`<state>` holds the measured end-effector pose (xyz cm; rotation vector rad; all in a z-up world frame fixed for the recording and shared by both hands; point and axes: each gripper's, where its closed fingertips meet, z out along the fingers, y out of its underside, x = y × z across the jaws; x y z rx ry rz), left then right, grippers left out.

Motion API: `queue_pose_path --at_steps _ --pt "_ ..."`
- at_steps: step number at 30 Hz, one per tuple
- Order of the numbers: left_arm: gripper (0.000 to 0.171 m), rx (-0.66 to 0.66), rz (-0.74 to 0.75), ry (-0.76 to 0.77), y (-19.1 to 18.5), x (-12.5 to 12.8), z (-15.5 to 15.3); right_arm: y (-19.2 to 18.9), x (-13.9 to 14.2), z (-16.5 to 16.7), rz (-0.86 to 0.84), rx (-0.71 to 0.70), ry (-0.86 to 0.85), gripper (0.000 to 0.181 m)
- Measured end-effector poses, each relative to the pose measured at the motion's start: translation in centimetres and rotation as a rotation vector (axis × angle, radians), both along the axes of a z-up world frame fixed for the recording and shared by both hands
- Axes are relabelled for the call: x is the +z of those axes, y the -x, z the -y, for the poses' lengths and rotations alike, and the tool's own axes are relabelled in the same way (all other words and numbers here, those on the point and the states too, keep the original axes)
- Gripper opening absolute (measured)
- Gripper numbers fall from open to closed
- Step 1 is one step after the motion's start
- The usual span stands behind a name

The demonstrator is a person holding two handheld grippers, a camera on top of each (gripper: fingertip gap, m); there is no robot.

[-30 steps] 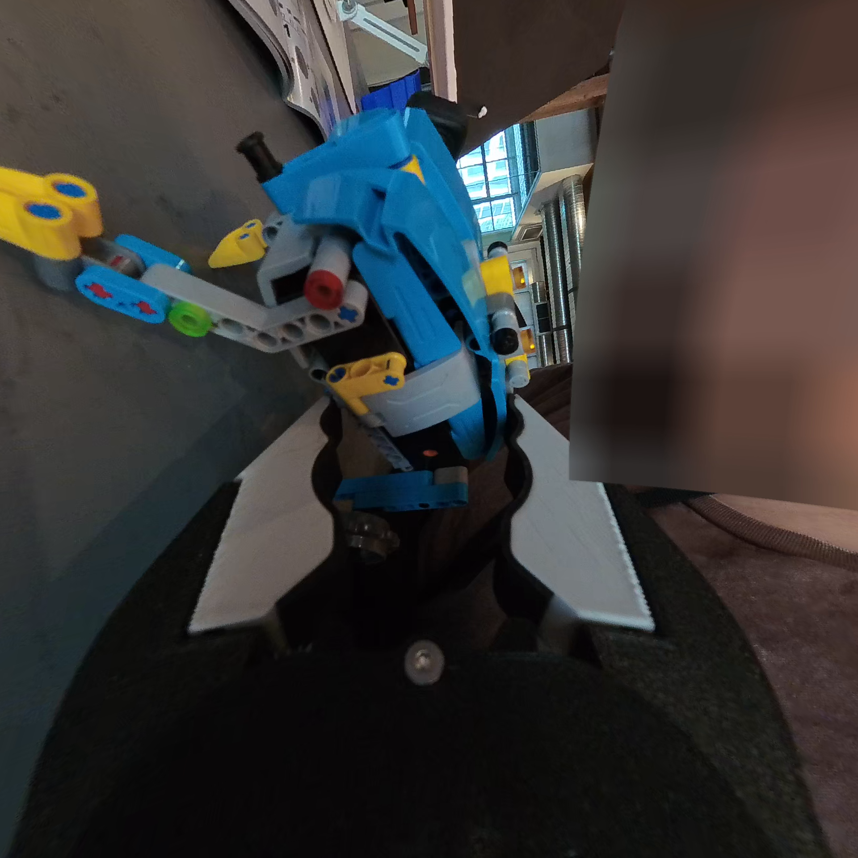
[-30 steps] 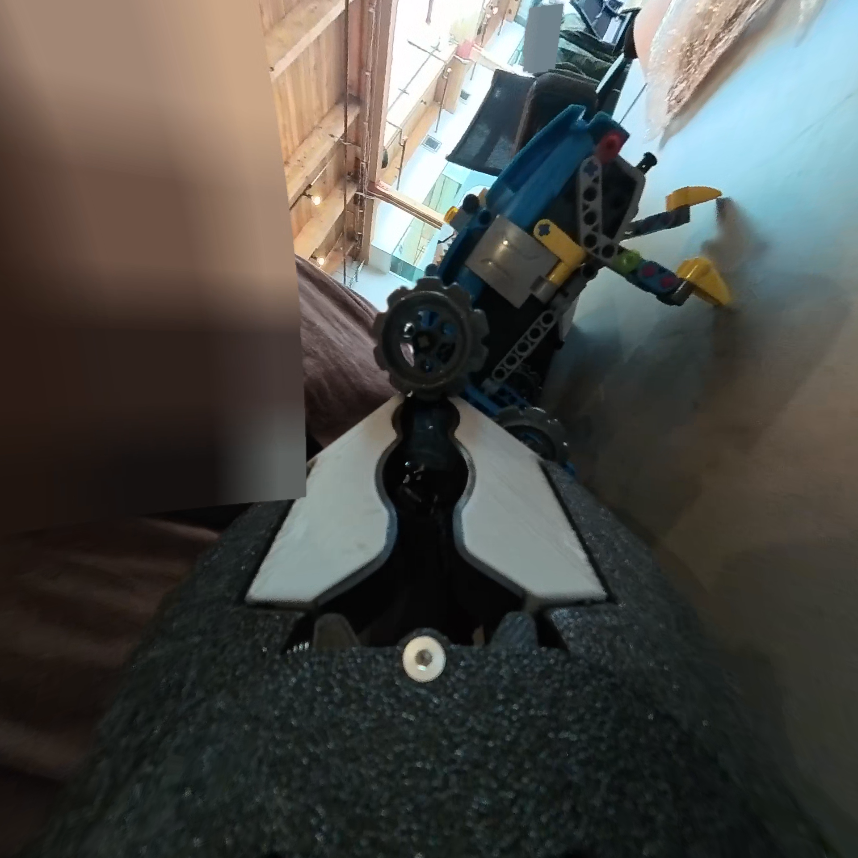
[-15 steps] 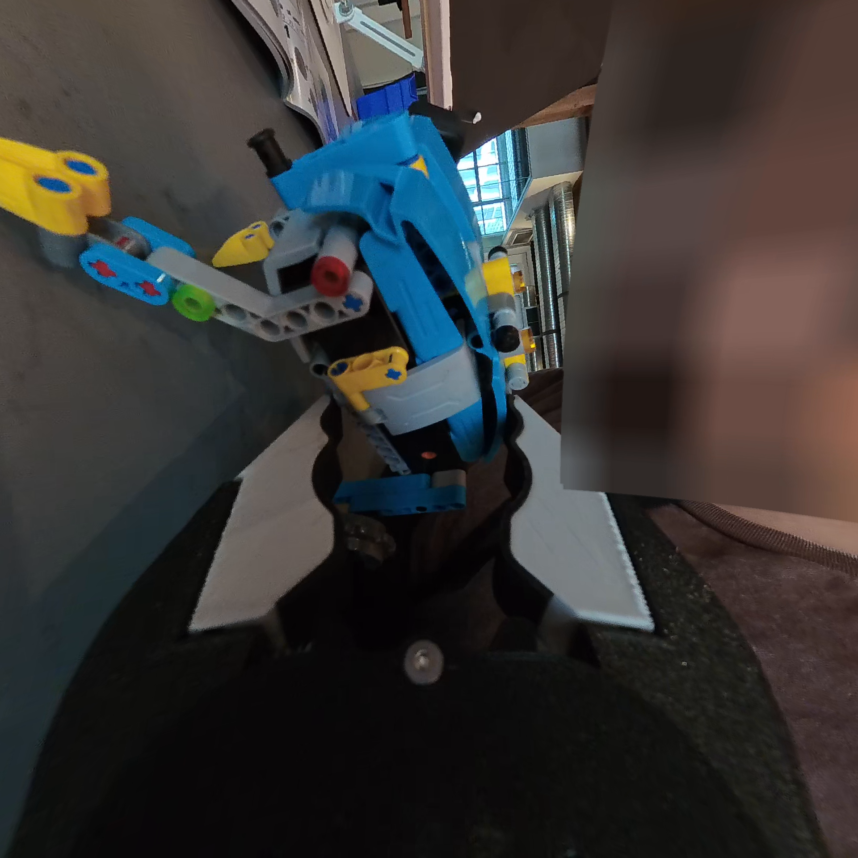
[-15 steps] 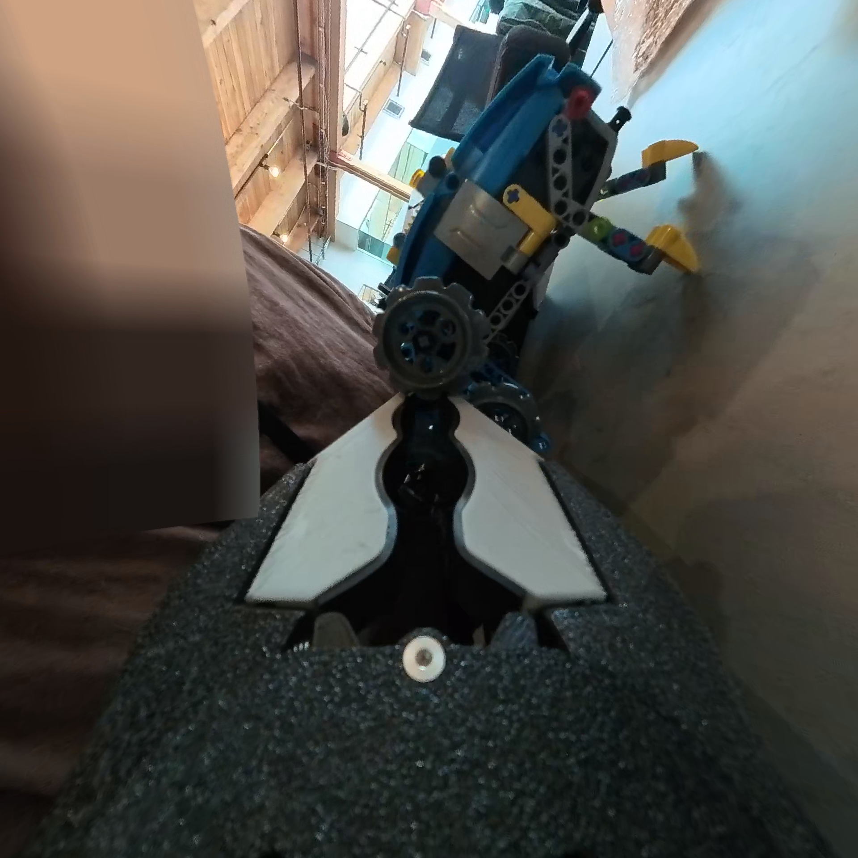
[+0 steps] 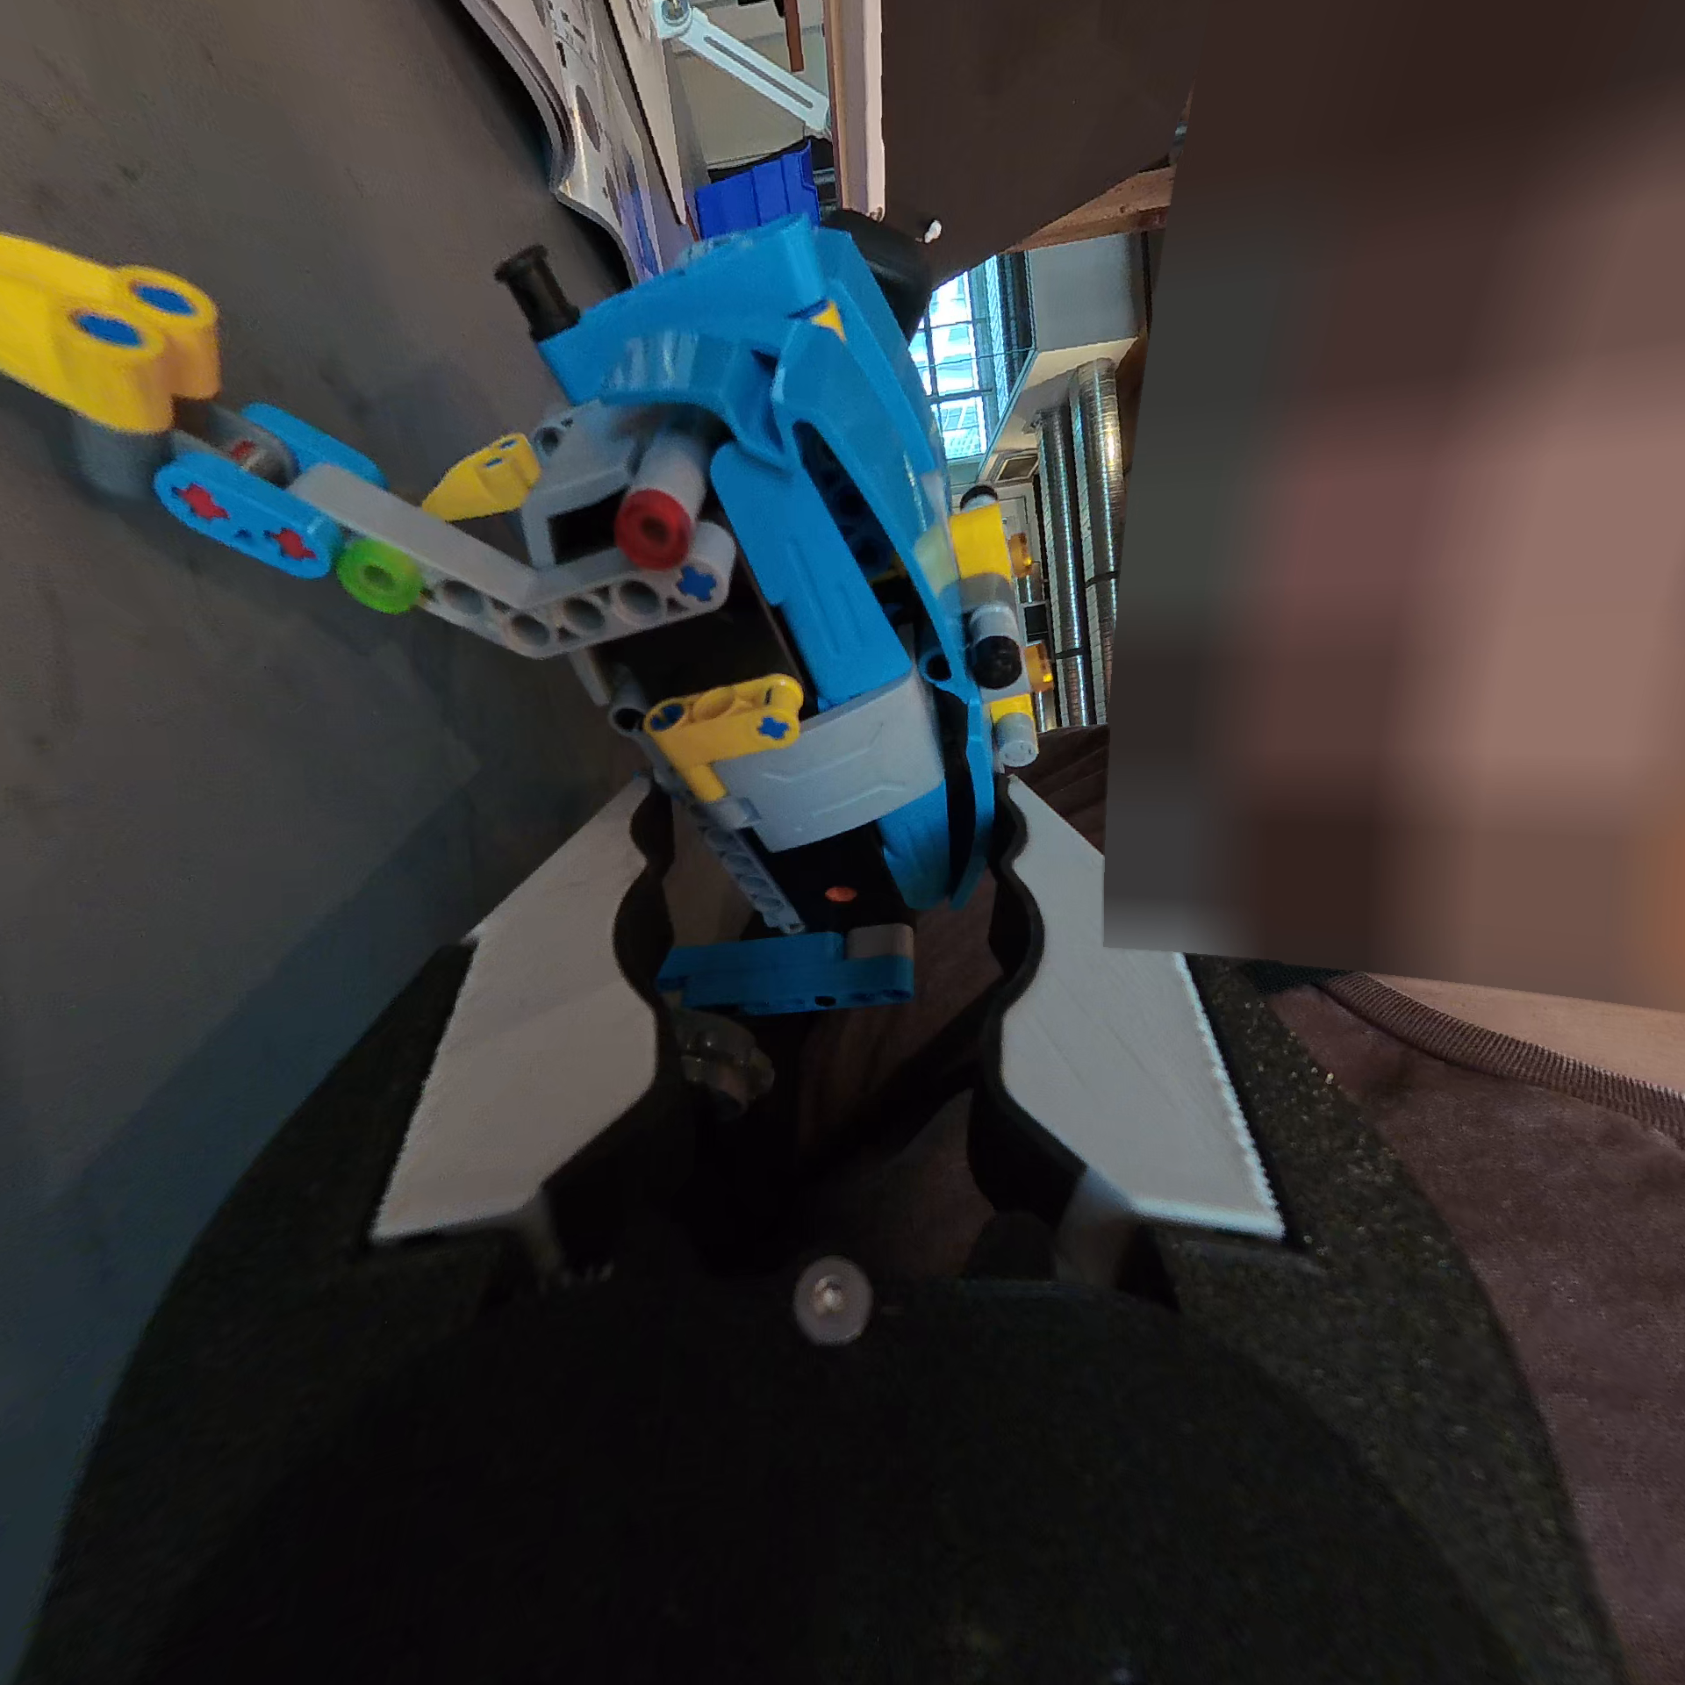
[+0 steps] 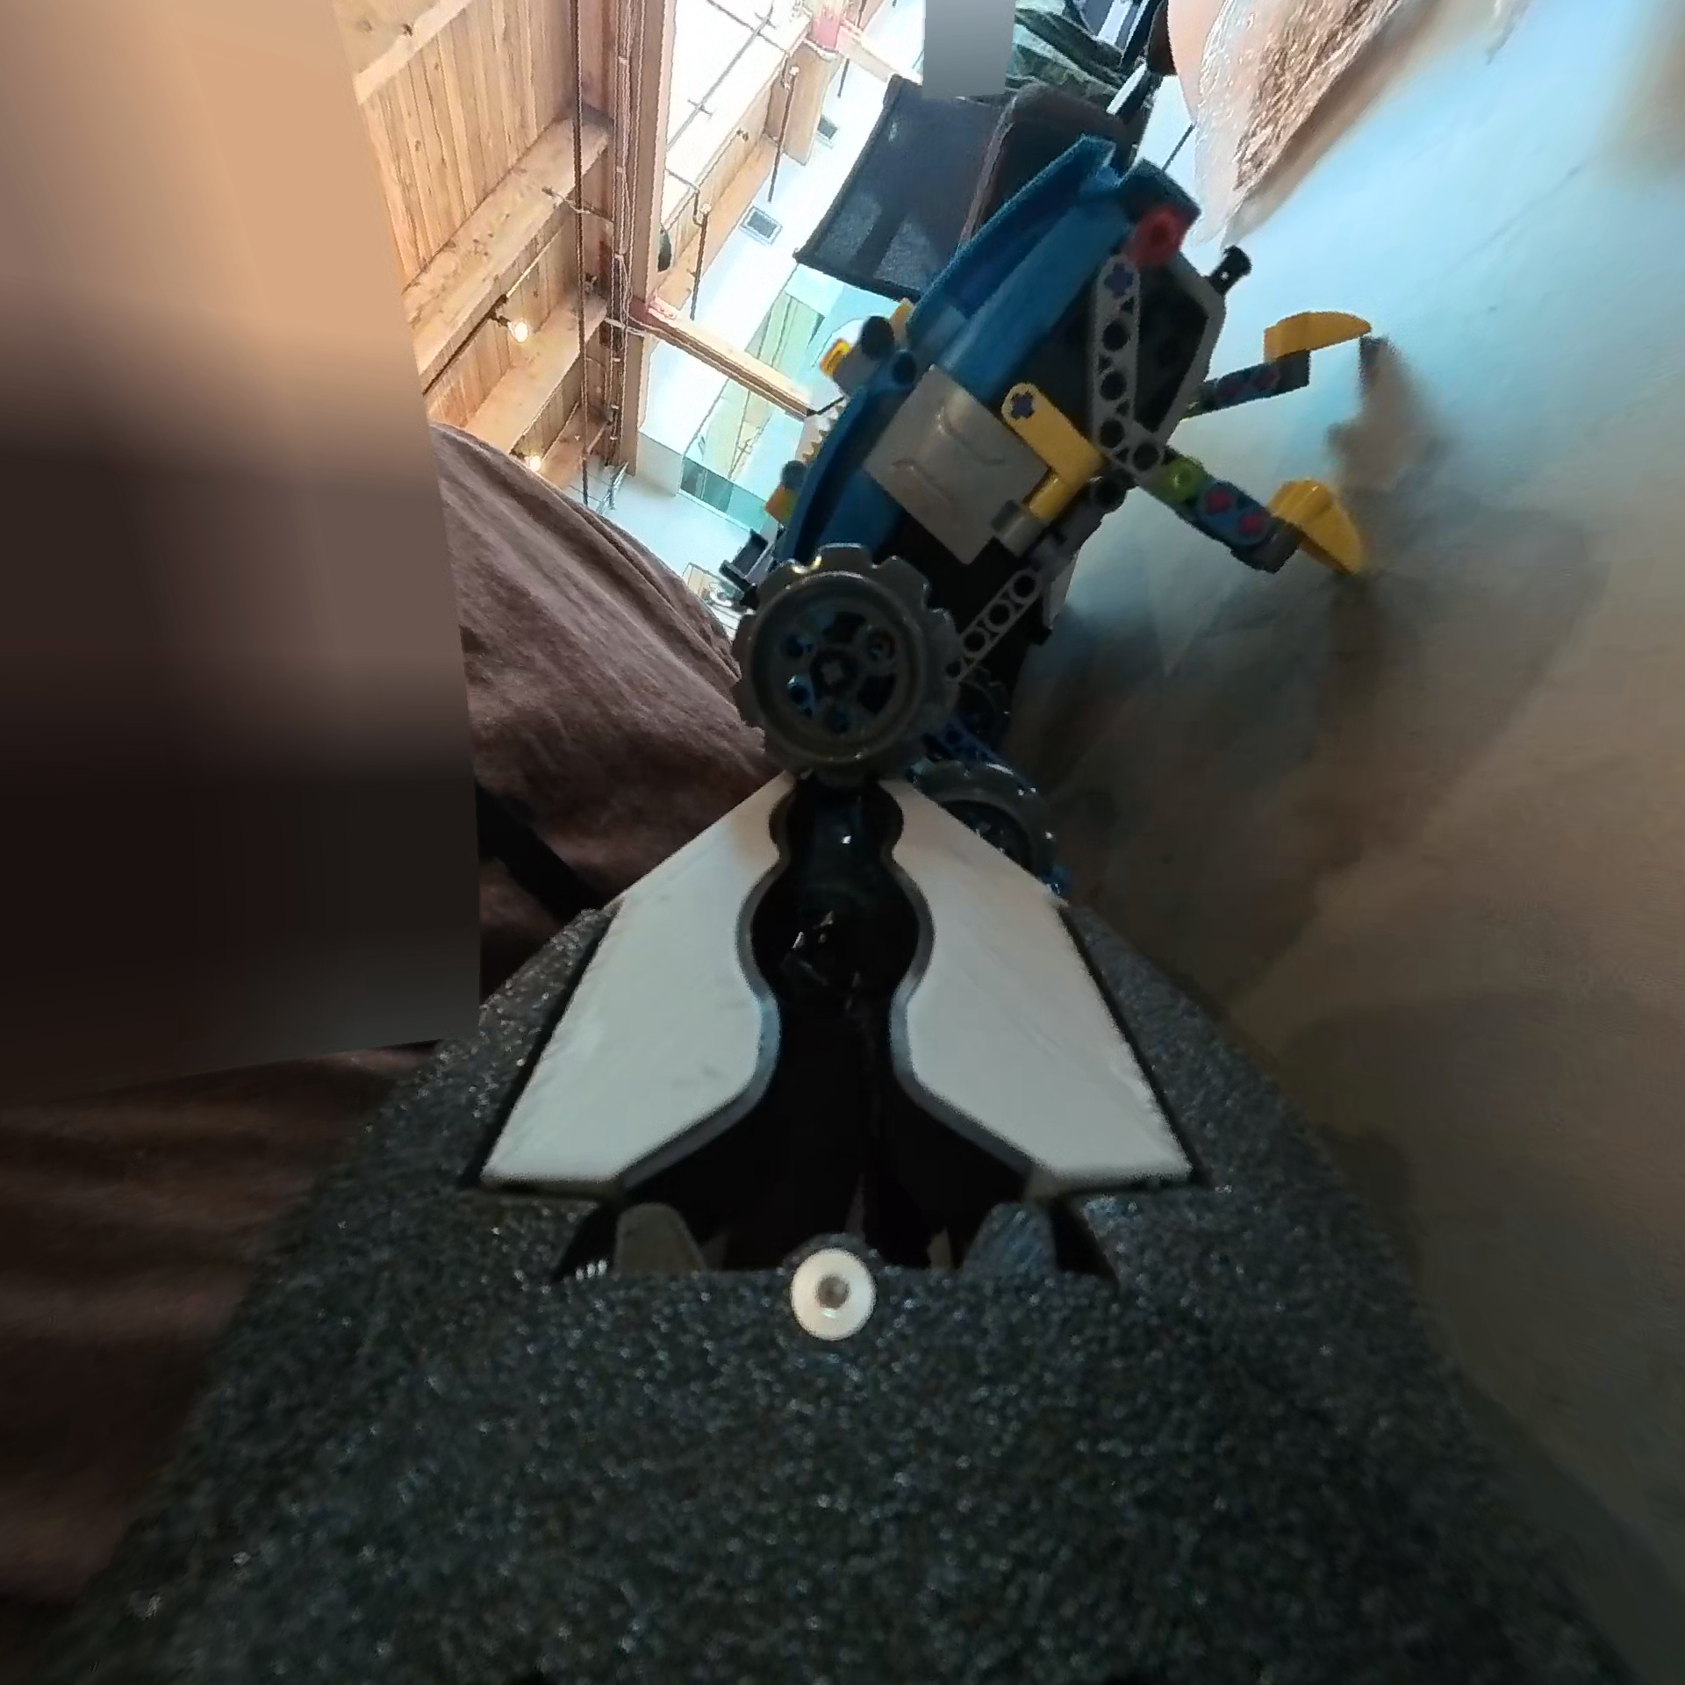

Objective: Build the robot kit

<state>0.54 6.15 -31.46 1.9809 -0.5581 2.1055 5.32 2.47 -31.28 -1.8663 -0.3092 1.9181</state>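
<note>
The left gripper (image 5: 825, 802) has its white fingers (image 5: 538, 1030) spread wide, and the lower end of a blue brick-built model (image 5: 775, 565) sits between the tips at the centre of the left wrist view; whether either finger actually presses on it I cannot tell. The model rises toward the top centre of that frame, tilted, with a grey holed beam (image 5: 511, 593) running out to the left, ending in blue links and a yellow claw (image 5: 100, 342) that touches the dark grey surface (image 5: 228, 912).

In the right wrist view the right gripper (image 6: 834, 793) has its fingers drawn close together, pinching the stem below a dark grey toothed wheel (image 6: 843, 679) at frame centre. The same model (image 6: 1003, 401) stands just behind the wheel, upper centre-right, its yellow claw tips (image 6: 1322, 538) against the pale surface (image 6: 1459, 821) at right.

No writing can be read on the model. It shows blue curved panels, grey plates, yellow connectors, a red pin (image 5: 652, 529) and a green bush (image 5: 378, 574)
</note>
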Motion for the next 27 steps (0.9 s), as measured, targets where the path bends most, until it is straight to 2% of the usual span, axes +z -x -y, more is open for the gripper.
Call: queue_pose_path --at_steps 20,24,27 --pt "0.069 0.006 0.004 -0.004 0.0 0.0 0.0 -0.3 0.8 -0.2 -0.074 -0.018 0.03 0.01" --pt "0.068 0.011 0.002 -0.05 0.1 0.1 0.1 -0.3 1.2 0.0 -0.107 -0.013 0.039 0.01" --pt "0.067 0.014 0.017 -0.149 0.1 0.4 0.7 0.4 1.9 0.5 -0.143 -0.011 0.072 0.01"
